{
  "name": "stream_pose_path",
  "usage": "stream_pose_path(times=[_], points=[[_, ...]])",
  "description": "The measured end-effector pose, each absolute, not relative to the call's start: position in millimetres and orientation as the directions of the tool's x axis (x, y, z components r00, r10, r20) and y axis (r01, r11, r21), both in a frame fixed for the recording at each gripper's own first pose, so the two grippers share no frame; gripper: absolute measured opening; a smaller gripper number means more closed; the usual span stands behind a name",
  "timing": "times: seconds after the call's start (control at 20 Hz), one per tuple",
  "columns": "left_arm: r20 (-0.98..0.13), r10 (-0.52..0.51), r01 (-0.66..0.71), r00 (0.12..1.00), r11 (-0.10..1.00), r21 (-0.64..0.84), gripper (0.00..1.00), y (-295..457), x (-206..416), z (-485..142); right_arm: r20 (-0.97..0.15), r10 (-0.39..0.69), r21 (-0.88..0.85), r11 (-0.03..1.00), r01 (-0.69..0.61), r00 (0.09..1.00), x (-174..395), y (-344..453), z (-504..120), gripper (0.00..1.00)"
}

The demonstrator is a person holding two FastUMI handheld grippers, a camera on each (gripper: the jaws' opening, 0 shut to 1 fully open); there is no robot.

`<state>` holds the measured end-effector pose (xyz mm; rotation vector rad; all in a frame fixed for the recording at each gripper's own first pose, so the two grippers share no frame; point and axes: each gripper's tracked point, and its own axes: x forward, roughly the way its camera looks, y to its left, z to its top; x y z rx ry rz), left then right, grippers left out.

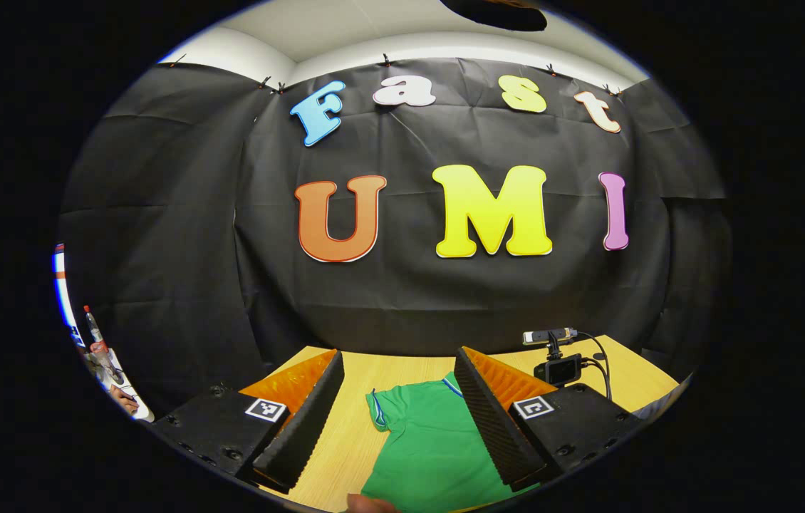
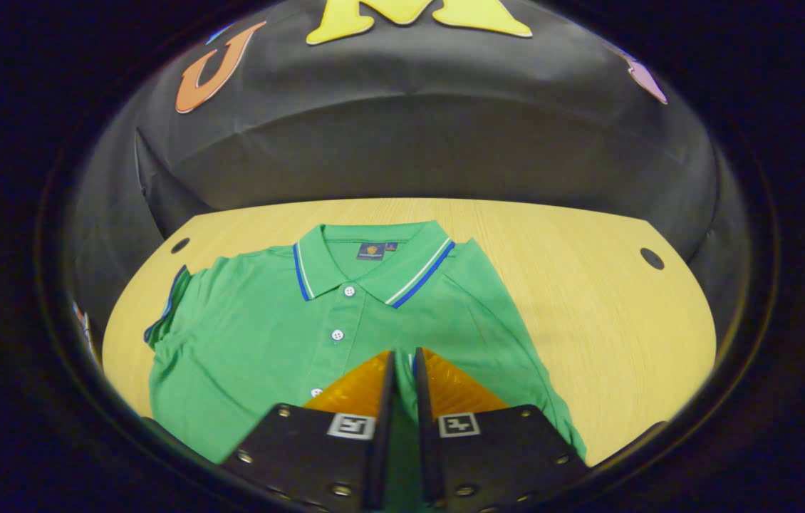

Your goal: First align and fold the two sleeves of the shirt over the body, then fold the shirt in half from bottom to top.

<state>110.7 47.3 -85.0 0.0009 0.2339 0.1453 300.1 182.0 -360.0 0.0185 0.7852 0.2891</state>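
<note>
Plainly the sleeve stage is in hand; the green polo shirt (image 2: 253, 335) lies flat on the wooden table (image 2: 588, 299), filling the lower left of the right gripper view, collar toward the wall; its sleeve at mid-left looks bunched inward, while the side at centre-right seems tucked already, though I cannot be sure. The right gripper (image 2: 402, 363) is pressed nearly together at the bottom centre, over the shirt's body; whether it pinches cloth I cannot tell. The left gripper (image 1: 395, 406) stands spread wide above a sleeve (image 1: 392, 406); next, I judge, it must drop and nip that sleeve's edge.
</note>
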Motion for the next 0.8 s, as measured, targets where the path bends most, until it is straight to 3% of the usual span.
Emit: stream_pose_path(times=[0.05, 0.15, 0.45, 0.8], points=[[-0.227, 0.147, -0.146, 0.963, 0.989, 0.022, 0.96, 48.3, 110.4, -83.1, -0.688, 0.284, 0.129, 0.953, -0.274, 0.668, 298.4, 188.7, -359.9, 0.42], [-0.217, 0.147, -0.145, 0.965, 0.989, 0.024, 0.99, 47.7, 109.1, -79.2, -0.689, 0.249, 0.071, 0.958, -0.279, 0.681, 298.4, 186.3, -358.5, 0.8], [-0.194, 0.135, -0.133, 0.972, 0.991, 0.023, 0.99, 48.7, 98.8, -71.3, -0.604, 0.26, 0.1, 0.962, -0.253, 0.753, 309.2, 183.9, -313.7, 0.8], [-0.174, 0.107, -0.108, 0.979, 0.994, 0.0, 0.99, 51.2, 98.3, -71.2, -0.365, 0.267, 0.036, 0.961, -0.273, 0.892, 305.9, 155.5, -180.4, 0.79]])
